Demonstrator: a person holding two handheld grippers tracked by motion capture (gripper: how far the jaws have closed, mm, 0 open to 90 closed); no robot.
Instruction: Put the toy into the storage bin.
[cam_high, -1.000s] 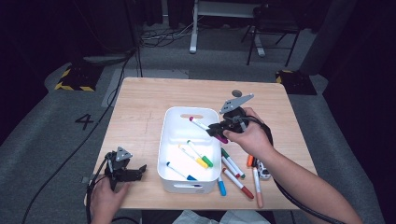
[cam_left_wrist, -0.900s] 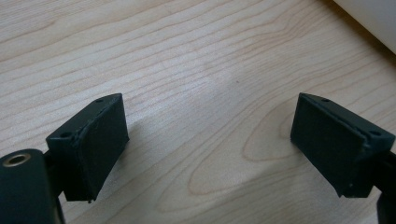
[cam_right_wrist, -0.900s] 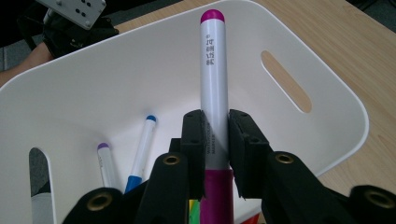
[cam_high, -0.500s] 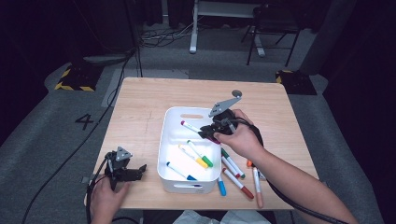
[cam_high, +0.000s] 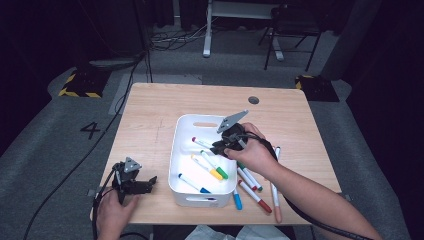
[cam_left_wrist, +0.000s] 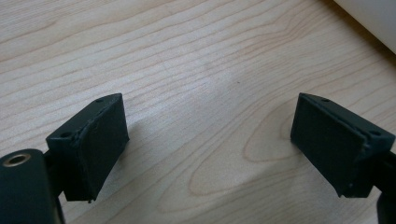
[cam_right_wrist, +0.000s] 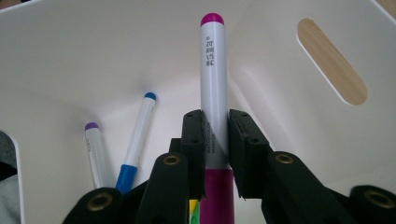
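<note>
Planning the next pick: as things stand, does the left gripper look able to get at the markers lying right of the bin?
Probably not: the left gripper rests left of the white bin, which stands between it and those markers.

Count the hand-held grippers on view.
2. The left hand-held gripper, open, sits near the front left corner of the light wooden table; the right hand-held gripper, over the white plastic bin, clamps a magenta-capped white marker.

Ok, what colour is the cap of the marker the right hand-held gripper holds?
Magenta; the marker shows best in the right gripper view.
</note>
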